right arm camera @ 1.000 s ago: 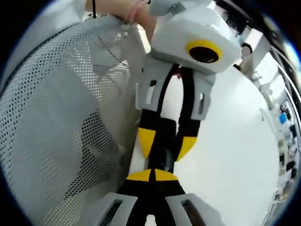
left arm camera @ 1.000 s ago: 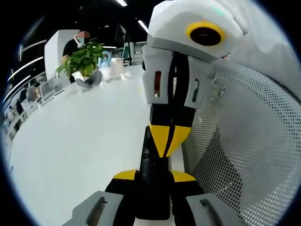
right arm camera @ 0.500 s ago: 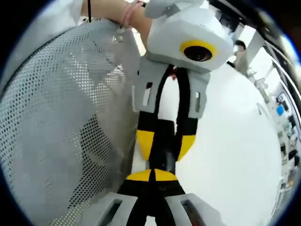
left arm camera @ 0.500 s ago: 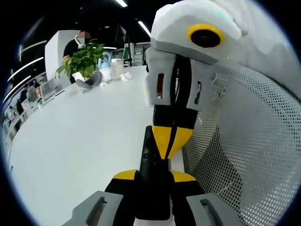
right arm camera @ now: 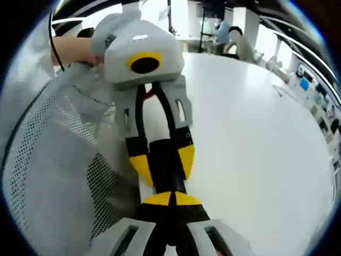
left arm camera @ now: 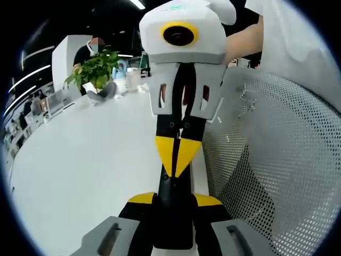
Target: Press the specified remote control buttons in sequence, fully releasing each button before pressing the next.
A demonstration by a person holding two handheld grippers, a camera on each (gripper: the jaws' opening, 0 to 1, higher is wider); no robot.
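A black remote control (left arm camera: 171, 224) is clamped between the yellow-tipped jaws of my left gripper (left arm camera: 174, 199), and its far end points away over the white table (left arm camera: 80, 160). My right gripper (left arm camera: 176, 159) comes down from above with its jaws shut, and its yellow tip rests on the remote's top face. In the right gripper view, my shut right gripper (right arm camera: 171, 198) meets the remote (right arm camera: 164, 165), which is held by the left gripper (right arm camera: 162, 160) facing it.
A grey mesh chair back (left arm camera: 277, 160) stands close on one side, seen also as mesh (right arm camera: 48, 176). A potted plant (left arm camera: 95, 66) and cups sit at the table's far end, with a person behind them. A hand and sleeve (left arm camera: 250, 37) hold the right gripper.
The right gripper has swung about its tip, its body moving left in the left gripper view. Its tip stays on the remote. The left gripper and remote have held still.
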